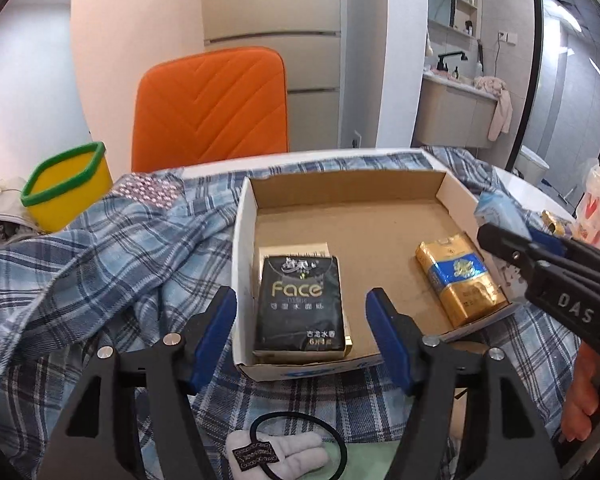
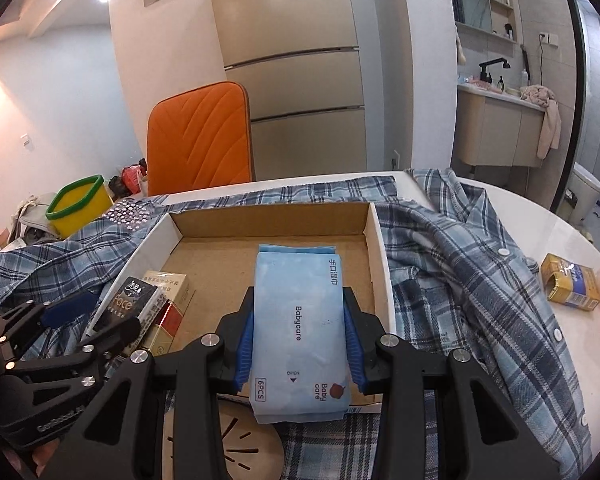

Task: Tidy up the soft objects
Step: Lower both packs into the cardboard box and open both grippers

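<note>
1. Over the near left corner of the cardboard box (image 1: 352, 236), as the left wrist view has it, the left gripper (image 1: 302, 332) is hanging with its jaws standing apart, gripping nothing. The black Face tissue pack (image 1: 300, 308) is lying flat on the box floor between and just beyond its blue pads (image 1: 216, 332), resting on another flat pack, its long axis running away from the gripper toward the box's far wall.
2. Toward the box's right side in that view, a gold and blue pack (image 1: 460, 284) is lying slanted on the floor, and the right gripper (image 1: 508, 252) is reaching in over the right wall.
3. Above the box's near wall, in the right wrist view, the right gripper (image 2: 299, 344) is clamping the blue Babycare wipes pack (image 2: 299, 332) across its short sides, the long axis pointing into the box. Bare floor is lying straight ahead, so this hand looks nearer to setting its pack down.
</note>
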{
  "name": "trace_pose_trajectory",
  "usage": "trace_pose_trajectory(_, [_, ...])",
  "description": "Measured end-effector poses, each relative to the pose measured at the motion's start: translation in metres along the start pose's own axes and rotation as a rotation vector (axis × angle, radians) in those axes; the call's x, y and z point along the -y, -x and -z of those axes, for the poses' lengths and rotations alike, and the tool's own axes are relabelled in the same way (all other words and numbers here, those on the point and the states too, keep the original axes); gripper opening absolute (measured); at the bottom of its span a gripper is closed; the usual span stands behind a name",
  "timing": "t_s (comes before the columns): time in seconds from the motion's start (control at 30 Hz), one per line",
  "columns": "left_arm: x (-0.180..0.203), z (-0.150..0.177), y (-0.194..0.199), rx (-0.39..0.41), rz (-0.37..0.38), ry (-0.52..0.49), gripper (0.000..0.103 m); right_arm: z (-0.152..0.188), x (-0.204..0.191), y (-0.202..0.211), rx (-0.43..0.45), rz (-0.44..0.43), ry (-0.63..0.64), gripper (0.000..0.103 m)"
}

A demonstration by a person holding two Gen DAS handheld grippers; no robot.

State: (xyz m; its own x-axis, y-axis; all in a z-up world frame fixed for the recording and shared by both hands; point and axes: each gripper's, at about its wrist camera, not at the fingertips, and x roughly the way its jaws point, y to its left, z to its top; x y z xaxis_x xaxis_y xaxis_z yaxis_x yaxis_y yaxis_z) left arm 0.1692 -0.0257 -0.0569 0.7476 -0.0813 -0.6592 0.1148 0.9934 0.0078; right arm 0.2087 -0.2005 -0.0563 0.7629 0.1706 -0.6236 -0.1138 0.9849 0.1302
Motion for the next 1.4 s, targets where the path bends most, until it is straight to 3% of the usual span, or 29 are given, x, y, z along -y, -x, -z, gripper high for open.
trace_pose_trajectory(0.23, [-0.001,-0.001,0.019,0.099,-0.005,-0.002,0.083,-0.005,0.004,-0.002,0.021,-0.001,-0.010,0.040])
trace_pose_trajectory(0.3, [0.000,-0.001,0.025,0.132,0.000,-0.004,0.096,-0.005,0.005,-0.007,0.007,-0.003,-0.001,0.040])
trace_pose_trajectory(0.57, [0.000,-0.003,0.028,0.147,-0.008,-0.004,0.098,-0.002,0.009,-0.030,-0.077,-0.010,-0.018,0.040])
trace_pose_trajectory(0.63, [0.000,-0.002,0.028,0.147,-0.008,-0.001,0.097,-0.001,0.009,-0.032,-0.090,-0.008,-0.017,0.043])
trace_pose_trajectory(0.7, [0.000,-0.002,0.029,0.153,-0.004,-0.001,0.098,0.000,0.010,-0.032,-0.088,0.006,-0.019,0.061])
trace_pose_trajectory(0.83, [0.002,-0.002,0.031,0.157,-0.007,-0.001,0.097,-0.002,0.011,-0.023,-0.046,0.025,-0.029,0.071])
trace_pose_trajectory(0.97, [0.000,-0.003,0.041,0.194,-0.003,0.011,0.097,-0.006,0.007,-0.007,0.009,0.022,-0.008,0.072])
trace_pose_trajectory(1.13, [-0.002,-0.002,0.088,0.353,0.046,0.038,0.097,-0.013,-0.008,0.035,0.142,0.049,0.070,0.073])
trace_pose_trajectory(1.23, [0.007,0.004,0.117,0.469,-0.010,-0.010,0.097,-0.017,-0.019,0.063,0.230,0.058,0.108,0.085])
trace_pose_trajectory(1.4, [0.008,0.013,0.151,0.583,-0.043,-0.030,0.103,-0.024,-0.028,0.106,0.328,0.035,0.108,0.087])
